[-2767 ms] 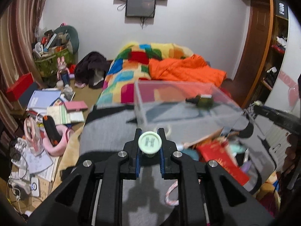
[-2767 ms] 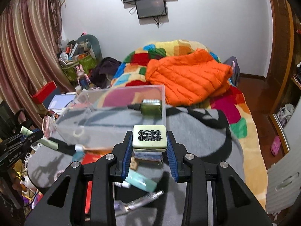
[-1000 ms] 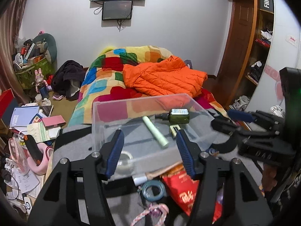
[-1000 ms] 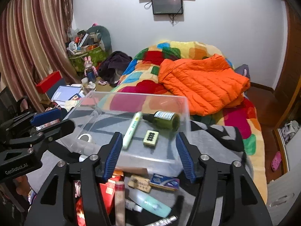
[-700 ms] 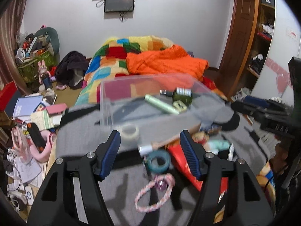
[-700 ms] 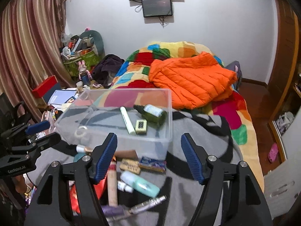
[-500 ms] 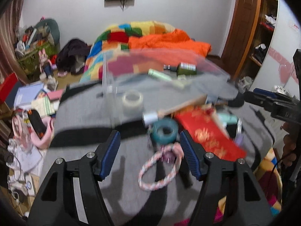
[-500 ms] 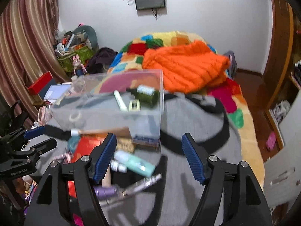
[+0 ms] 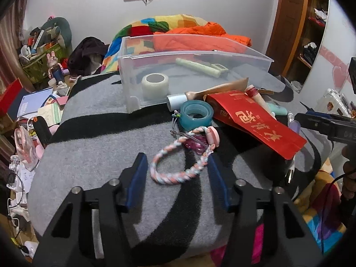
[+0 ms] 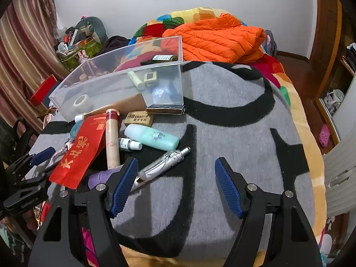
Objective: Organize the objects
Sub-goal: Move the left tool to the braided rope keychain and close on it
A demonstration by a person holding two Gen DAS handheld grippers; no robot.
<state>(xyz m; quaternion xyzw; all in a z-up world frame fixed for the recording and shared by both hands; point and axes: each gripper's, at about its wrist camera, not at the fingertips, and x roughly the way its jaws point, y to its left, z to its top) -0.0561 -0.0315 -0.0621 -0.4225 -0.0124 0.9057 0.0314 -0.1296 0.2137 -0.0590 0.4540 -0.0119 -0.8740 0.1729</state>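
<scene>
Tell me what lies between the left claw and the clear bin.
In the left wrist view, a braided cord loop lies right ahead of the left claw, then a teal tape roll just before the clear bin.

Clear glossy plastic bin (image 9: 195, 53) on a fuzzy matt grey-and-black blanket (image 9: 93, 155); braided cloth cord (image 9: 178, 166); glossy red paper packet (image 9: 255, 122).

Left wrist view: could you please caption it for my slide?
Open left gripper over a braided cord beside a clear bin.
</scene>
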